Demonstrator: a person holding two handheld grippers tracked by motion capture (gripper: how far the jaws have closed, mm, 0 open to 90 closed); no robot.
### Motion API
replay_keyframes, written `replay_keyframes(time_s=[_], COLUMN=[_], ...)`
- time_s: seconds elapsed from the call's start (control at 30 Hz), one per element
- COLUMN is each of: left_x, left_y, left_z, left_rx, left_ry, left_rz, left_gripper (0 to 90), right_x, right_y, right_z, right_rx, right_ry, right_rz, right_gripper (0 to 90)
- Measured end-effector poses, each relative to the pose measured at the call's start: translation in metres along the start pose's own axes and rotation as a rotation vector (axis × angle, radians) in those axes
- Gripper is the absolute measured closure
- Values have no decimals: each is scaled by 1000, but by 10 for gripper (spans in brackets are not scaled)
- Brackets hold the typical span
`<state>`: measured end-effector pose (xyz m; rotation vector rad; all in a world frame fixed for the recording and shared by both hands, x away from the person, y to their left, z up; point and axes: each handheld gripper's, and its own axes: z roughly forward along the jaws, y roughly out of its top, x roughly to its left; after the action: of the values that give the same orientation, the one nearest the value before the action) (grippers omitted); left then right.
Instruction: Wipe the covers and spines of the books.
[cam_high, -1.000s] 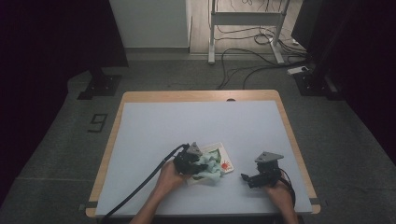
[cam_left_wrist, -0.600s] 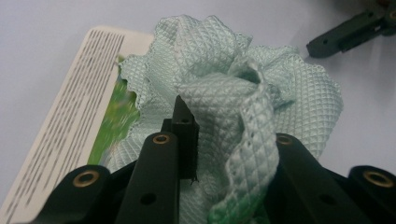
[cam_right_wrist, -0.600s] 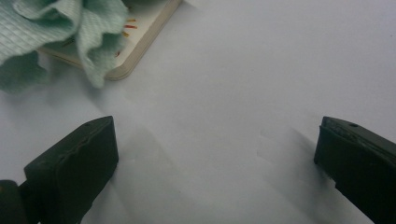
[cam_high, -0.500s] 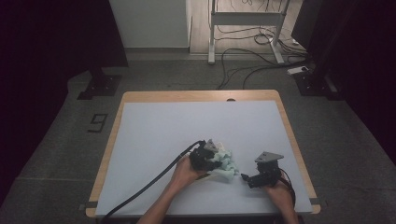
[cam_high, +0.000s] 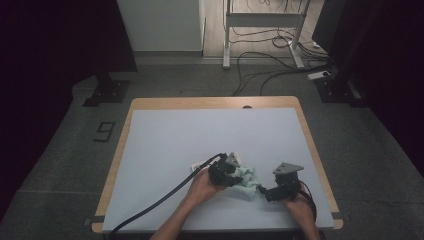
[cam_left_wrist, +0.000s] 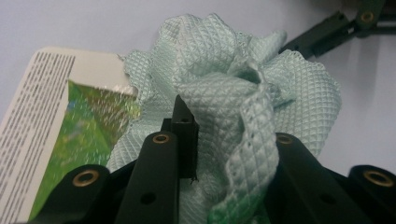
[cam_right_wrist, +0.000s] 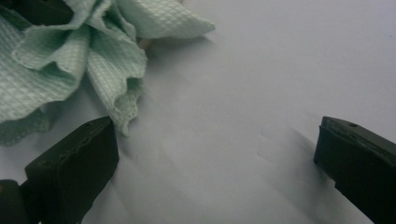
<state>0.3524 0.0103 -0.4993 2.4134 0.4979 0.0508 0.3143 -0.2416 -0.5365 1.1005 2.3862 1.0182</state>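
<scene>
Lab-style recording setup, dark curtained sides, grey carpet floor (cam_high: 165, 82), loose cables (cam_high: 265, 55) far right, metal frame stand (cam_high: 262, 20), lone work surface (cam_high: 165, 150)

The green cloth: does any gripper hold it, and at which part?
The left gripper is shut on a bunched fold of the green cloth. The right gripper is open, holding nothing.

Left hand-held gripper (cam_high: 231, 172): black body, thick black cable trailing off toward the near edge. Jaws are black bars with brass-ringed screw holes. Right hand-held gripper (cam_high: 276, 190): black, grey three-cornered plate on top, blocky matte pads (cam_right_wrist: 74, 163). Forearms bare, no sleeves.
</scene>
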Motion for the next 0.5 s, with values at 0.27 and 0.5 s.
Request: replay_keyframes(time_s=[0.27, 0.5], left_x=[-2, -4], left_y=[-19, -36], left_z=[-13, -28], left_rx=[-17, -15], left_ry=[-1, 7], left_rz=[-21, -24], left_gripper=[737, 735], right_x=[0, 0], right_y=[0, 0], right_z=[0, 0], right_rx=[0, 0], right_ry=[0, 0], right_rz=[-1, 0], right_gripper=[0, 0])
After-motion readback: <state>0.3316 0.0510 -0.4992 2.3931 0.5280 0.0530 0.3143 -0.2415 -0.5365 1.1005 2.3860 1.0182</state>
